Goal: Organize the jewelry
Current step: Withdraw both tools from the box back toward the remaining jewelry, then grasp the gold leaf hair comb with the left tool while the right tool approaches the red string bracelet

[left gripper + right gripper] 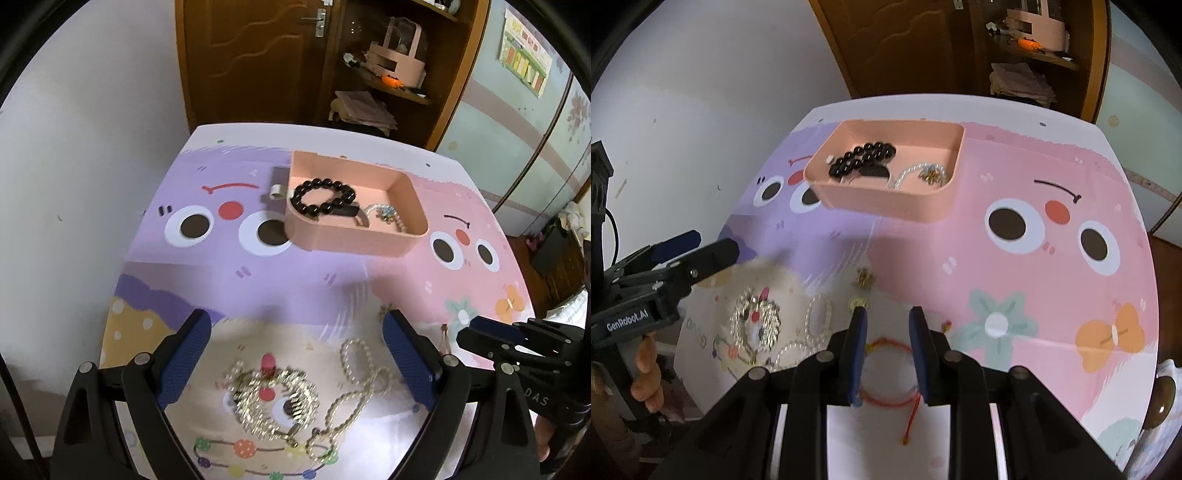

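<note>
Red cord bracelet [888,373] only in right view, between parted right claw [888,319], left claw [295,330] wide, empty.

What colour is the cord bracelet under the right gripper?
Red bracelet, clearest in the right wrist view.

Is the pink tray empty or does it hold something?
Not empty. The pink tray holds a black bead bracelet and a pearl piece.

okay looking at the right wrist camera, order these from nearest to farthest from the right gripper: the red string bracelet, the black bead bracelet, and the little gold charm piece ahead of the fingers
1. Red string bracelet: on the table, between the right gripper fingers.
2. Gold charm piece: just beyond the fingertips, slightly left.
3. Black bead bracelet: far across the table, inside the pink tray.
</note>
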### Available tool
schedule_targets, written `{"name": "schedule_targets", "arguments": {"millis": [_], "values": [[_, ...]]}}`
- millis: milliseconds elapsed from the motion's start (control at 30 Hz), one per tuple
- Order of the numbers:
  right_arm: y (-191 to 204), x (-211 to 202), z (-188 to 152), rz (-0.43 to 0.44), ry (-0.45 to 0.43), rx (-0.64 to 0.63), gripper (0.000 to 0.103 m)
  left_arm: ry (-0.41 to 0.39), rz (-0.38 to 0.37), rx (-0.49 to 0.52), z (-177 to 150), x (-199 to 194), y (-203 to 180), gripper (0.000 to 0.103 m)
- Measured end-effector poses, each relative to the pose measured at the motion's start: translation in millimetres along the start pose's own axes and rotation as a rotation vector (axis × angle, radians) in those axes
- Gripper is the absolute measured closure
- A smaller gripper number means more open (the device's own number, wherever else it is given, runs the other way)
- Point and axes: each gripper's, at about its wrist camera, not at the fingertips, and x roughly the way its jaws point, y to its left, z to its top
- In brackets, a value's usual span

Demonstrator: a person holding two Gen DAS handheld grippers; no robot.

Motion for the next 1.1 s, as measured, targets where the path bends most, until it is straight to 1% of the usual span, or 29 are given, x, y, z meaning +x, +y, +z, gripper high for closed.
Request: {"name": "schedule_targets", "arguments": {"millis": [100,200,333,467,533,600,667,867,1000,1100], "values": [[6.2,3.2,-9.8,-0.027,0.040,-0.001,0.080,0.029,0.002,-0.019,-12.5,-1.5,8.3,0.010],[13.1,9.0,-19.4,-0.016,0.075,-0.003,0.080,0.085,0.021,-0.025,-26.7,1.9,17.3,0.010],[22.8,16.9,-31.7,-0.017,0.108,-0.026,0.080,0.140,0.002,-0.058,-49.8,8.3,33.3,0.010],[27.4,22.5,-38.3,-0.008,0.125,-0.037,0.080,0.161,-0.021,-0.113,-70.5,11.6,52.0,0.010],[28.9,24.1,-40.8,-0.019,0.124,-0.046,0.080,0.184,-0.026,-0.130,-77.8,16.6,58.7,0.010],[29.1,25.3,-41.9,-0.031,0.126,-0.051,0.080,0.225,-0.011,-0.147,-82.3,25.0,63.6,0.010],[29.6,27.8,-42.1,-0.031,0.133,-0.055,0.080,0.255,-0.022,-0.164,-86.4,33.4,67.3,0.010],[34.8,36.4,-39.6,-0.041,0.137,-0.075,0.080,0.253,-0.021,-0.195,-90.6,41.1,75.2,0.011],[37.1,39.7,-40.1,-0.043,0.137,-0.087,0.080,0.255,0.001,-0.207,-87.3,45.2,77.7,0.015],[36.1,39.7,-40.3,-0.040,0.133,-0.086,0.080,0.261,0.015,-0.210,-84.0,47.8,75.4,0.016]]}}
